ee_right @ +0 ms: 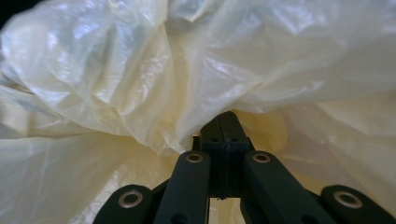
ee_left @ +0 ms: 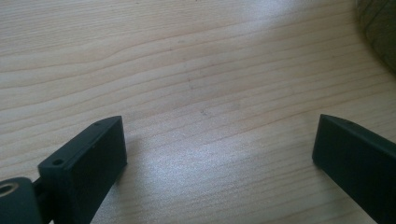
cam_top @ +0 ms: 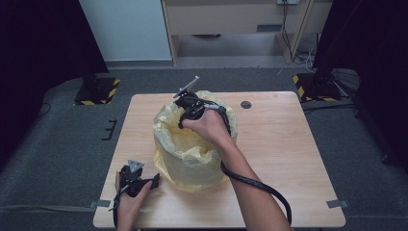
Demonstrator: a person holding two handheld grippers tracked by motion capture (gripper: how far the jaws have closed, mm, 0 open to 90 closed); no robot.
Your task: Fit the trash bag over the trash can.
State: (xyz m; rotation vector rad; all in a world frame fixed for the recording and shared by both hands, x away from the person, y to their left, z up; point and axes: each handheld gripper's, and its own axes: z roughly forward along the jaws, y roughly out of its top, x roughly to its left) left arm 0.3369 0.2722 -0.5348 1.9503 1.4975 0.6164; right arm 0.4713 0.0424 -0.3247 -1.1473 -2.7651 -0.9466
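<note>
Closest to the lens, in the right gripper view, the right gripper has its two black jaws pressed flat together, with thin, crinkled, pale yellow plastic bag film bunched around their tips; whether a fold is actually pinched between them I cannot tell. In the high view that same gripper reaches down into the mouth of the yellow bag, which lines a round bin standing at the middle of the light wooden table. The liner looks seated in the bin, its top draped loosely over the rim but still puffed and rumpled inside, so pushing it down and smoothing the edge seems to remain. The left gripper rests near the table's front left, just beside the bin, jaws apart over bare wood.
</note>
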